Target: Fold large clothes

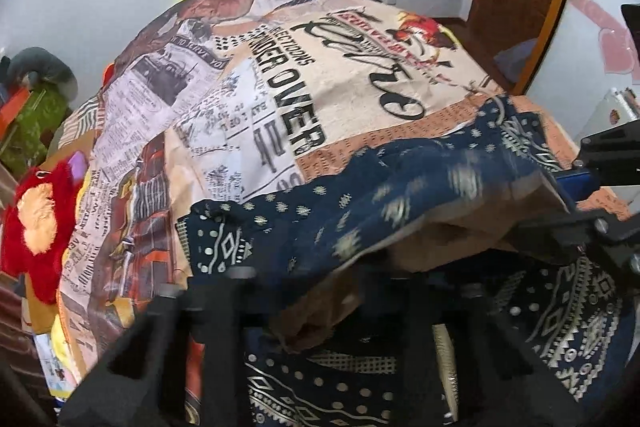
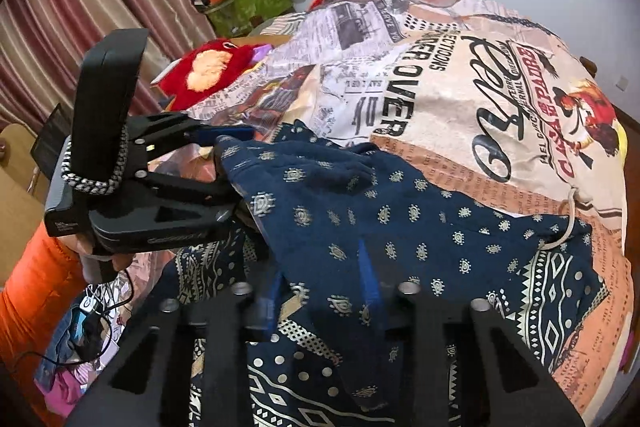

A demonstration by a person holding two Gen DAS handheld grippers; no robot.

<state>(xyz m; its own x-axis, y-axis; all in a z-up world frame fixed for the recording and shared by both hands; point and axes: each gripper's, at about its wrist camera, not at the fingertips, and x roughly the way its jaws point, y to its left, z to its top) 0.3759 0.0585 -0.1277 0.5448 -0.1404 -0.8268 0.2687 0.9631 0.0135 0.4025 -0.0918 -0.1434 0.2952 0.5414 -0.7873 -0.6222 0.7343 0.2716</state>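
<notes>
navy garment draped between left gripper and right gripper, both clamped on it.

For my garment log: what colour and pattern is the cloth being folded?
Navy cloth with small cream paisley motifs and a geometric border; clearest in the right wrist view.

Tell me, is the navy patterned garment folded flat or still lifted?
Lifted, mid-fold: the navy garment hangs doubled over itself above the printed bedspread, not flat.

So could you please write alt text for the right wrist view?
Both grippers lift a navy patterned garment over a bed: the left gripper pinches its far edge, the right gripper its near edge. Beneath lies a newspaper-print bedspread, with a red plush toy by striped curtains.
</notes>
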